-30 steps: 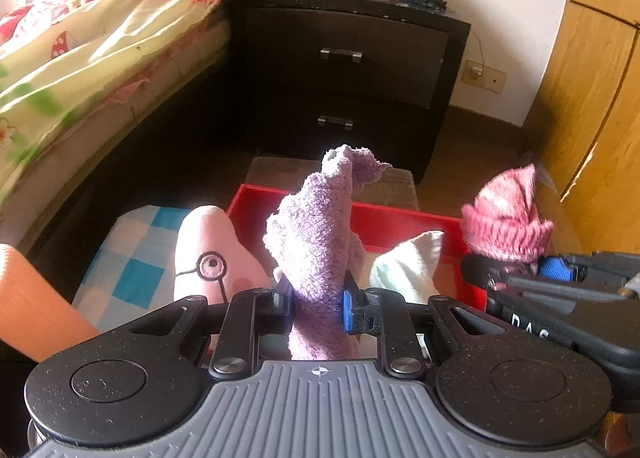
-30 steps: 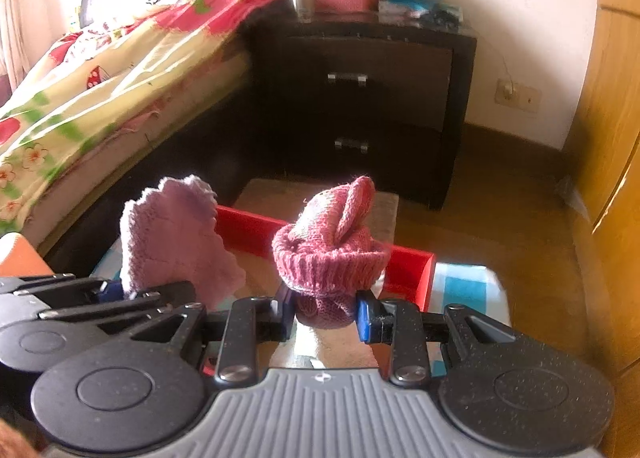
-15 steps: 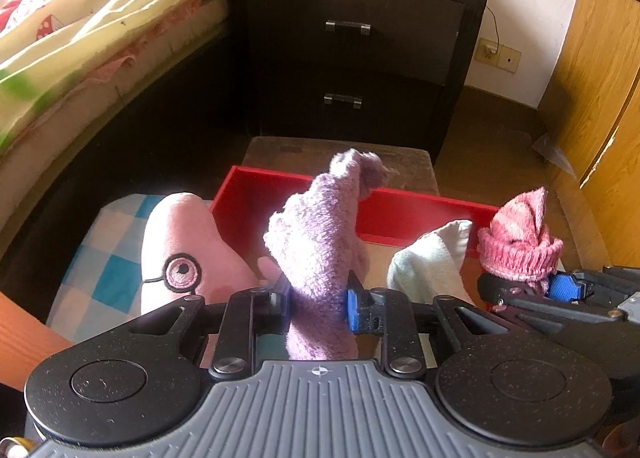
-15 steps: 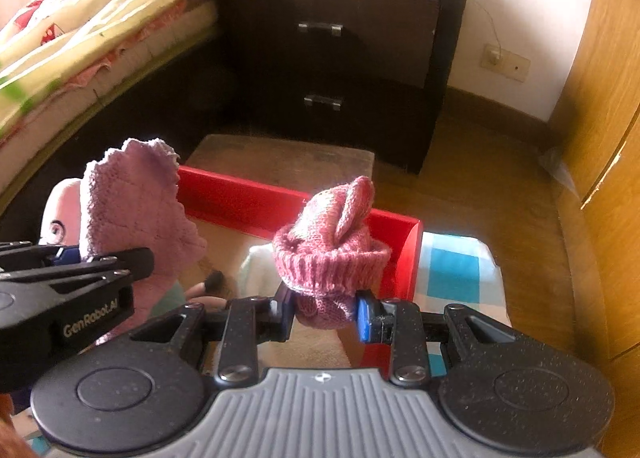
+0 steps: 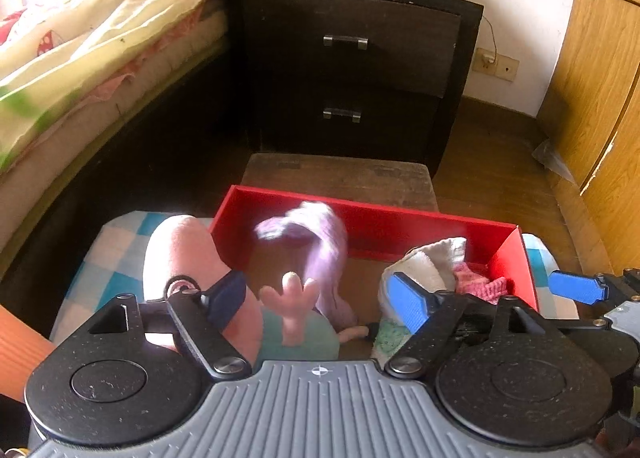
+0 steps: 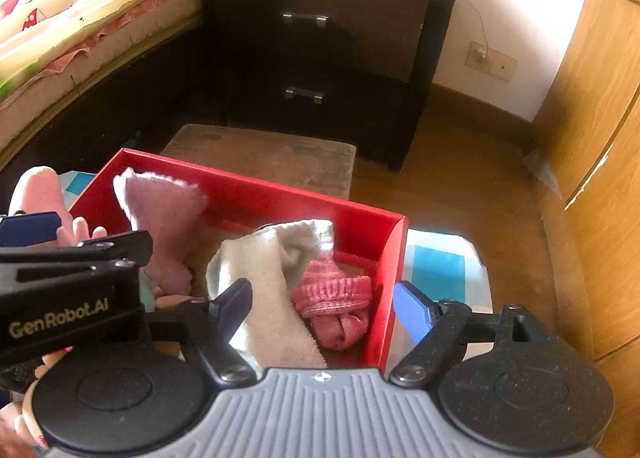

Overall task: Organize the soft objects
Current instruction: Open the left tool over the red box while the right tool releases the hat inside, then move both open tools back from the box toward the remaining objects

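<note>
Pink knitted sock (image 6: 334,298) lies crumpled in red box (image 6: 390,258).

Left tool (image 5: 318,300) above red box (image 5: 400,224), jaws just opened wide, nothing between pads. Blurred purple cloth (image 5: 320,234) free inside box. White cloth (image 5: 424,262) and pink knit hat (image 5: 480,284) at box's right end. Pink plush toy (image 5: 180,258) leaning at left.

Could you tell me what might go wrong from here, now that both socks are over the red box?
The purple sock, blurred between the left gripper's just-opened jaws, may drape over the red box wall or the plush toy rather than settle inside. The right gripper, also just opened, hangs low over the pink sock and white cloth and could snag them when lifting.
</note>
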